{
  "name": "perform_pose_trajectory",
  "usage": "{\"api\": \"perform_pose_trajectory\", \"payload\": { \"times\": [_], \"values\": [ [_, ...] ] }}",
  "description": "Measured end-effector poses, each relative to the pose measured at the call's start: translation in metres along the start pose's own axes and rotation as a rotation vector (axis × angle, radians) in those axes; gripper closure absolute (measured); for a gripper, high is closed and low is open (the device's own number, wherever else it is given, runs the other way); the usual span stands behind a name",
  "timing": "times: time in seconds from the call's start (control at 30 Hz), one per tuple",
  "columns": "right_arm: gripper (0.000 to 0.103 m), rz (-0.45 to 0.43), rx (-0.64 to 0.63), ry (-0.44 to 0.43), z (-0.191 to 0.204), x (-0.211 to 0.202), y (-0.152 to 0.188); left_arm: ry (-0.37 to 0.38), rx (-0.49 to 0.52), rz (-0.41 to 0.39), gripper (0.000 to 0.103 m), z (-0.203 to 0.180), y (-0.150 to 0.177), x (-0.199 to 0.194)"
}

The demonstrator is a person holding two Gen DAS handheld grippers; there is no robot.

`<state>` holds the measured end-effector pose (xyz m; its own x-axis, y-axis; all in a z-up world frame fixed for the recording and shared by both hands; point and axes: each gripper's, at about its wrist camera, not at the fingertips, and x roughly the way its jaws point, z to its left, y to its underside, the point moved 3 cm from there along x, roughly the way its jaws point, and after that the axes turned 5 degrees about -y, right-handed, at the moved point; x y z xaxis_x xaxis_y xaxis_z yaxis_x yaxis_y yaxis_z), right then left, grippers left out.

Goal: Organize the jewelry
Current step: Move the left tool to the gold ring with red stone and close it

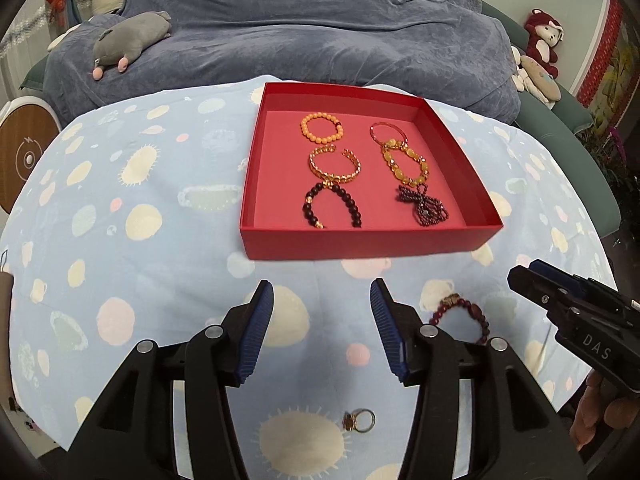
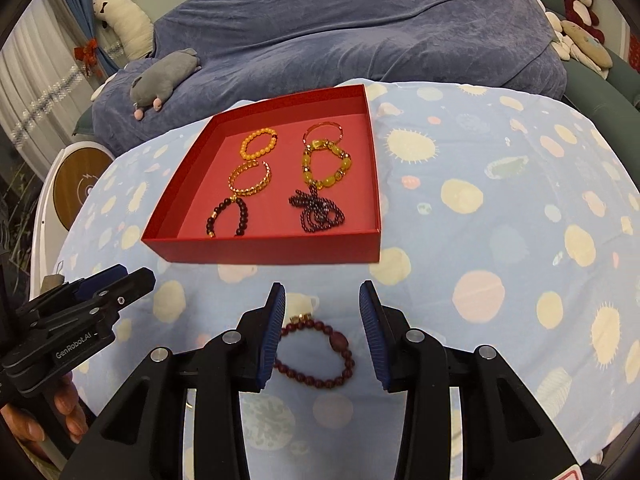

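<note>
On my left, my left gripper (image 1: 322,300) hangs over the spotted blue cloth (image 1: 120,240) with its blue pads parted and nothing between them. A small ring (image 1: 359,421) with a brownish stone lies on the cloth near me, under that gripper and free of it.

Farther off, just beyond both grippers, sits the red box (image 1: 360,240). Its left column holds an orange bead bracelet (image 1: 322,128) at the far end, a gold open bangle (image 1: 334,166) in the middle and a dark bead bracelet (image 1: 334,208) nearest. Its right column holds a thin pink bangle (image 1: 388,132), a yellow bead bracelet (image 1: 406,164) and a dark purple beaded piece (image 1: 424,204).

To the right, my right gripper (image 2: 322,300) is also partly open and grips nothing. A dark red bead bracelet (image 2: 320,356) lies flat on the cloth below its fingers, its left edge hidden behind the left pad.
</note>
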<state>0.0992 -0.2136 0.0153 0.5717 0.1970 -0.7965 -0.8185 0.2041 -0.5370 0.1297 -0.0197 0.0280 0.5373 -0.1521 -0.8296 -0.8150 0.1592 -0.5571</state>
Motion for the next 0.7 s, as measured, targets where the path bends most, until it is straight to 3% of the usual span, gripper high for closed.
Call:
{"api": "perform_pose_trajectory", "payload": {
  "times": [0.4,0.7],
  "values": [
    [0.065,0.052,0.019,0.014,-0.004,-0.009,0.059,-0.017,0.029,0.082,0.055,-0.008,0.073,-0.007],
    [0.065,0.072,0.025,0.016,-0.005,-0.005,0.071,-0.016,0.045,0.095,0.055,-0.013,0.090,0.002]
  ]
}}
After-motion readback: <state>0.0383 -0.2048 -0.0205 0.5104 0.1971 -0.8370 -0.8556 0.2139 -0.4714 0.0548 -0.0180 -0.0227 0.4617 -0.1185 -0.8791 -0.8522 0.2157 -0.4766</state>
